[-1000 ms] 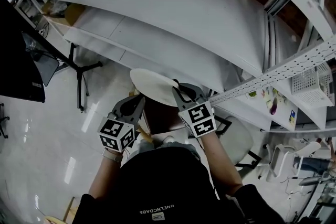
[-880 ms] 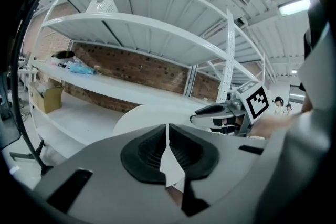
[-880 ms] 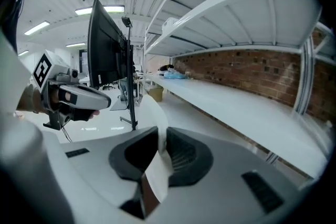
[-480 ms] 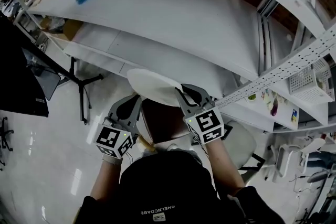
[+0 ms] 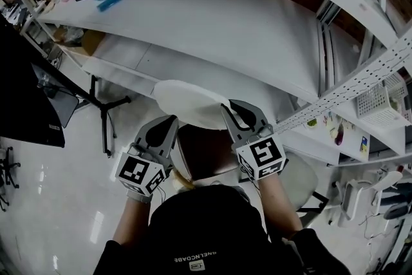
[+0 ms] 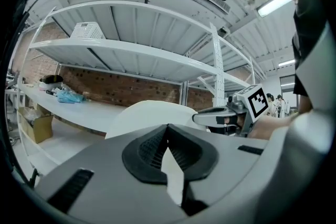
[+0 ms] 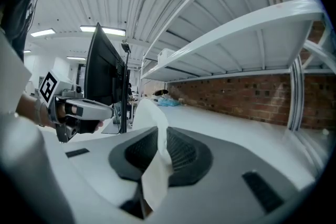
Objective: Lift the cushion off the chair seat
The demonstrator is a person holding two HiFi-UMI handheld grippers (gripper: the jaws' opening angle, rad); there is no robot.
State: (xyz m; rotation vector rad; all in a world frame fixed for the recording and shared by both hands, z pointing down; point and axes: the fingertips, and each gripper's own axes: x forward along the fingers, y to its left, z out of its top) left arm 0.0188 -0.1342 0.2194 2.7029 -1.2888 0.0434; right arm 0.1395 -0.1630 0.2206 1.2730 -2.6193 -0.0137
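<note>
A white round cushion (image 5: 187, 103) hangs above the dark brown chair seat (image 5: 203, 152), held between both grippers. My left gripper (image 5: 168, 129) is shut on the cushion's near left edge. My right gripper (image 5: 237, 114) is shut on its right edge. In the left gripper view, a thin flap of the cushion (image 6: 152, 115) is pinched between the pads of the left gripper (image 6: 169, 152), and the right gripper (image 6: 226, 115) shows beyond it. In the right gripper view, the cushion's edge (image 7: 152, 113) is folded between the pads of the right gripper (image 7: 157, 165), and the left gripper (image 7: 79, 110) is at the left.
A long white shelf (image 5: 225, 16) of a metal rack runs just behind the chair, with another shelf below it. A black monitor (image 5: 26, 93) and a tripod stand (image 5: 103, 106) are at the left. A pale office chair (image 5: 297, 177) stands at the right, under a white basket (image 5: 376, 100).
Both grippers have risen with the cushion between them. The cushion sits higher over the chair, and more of the dark seat shows beneath it.
</note>
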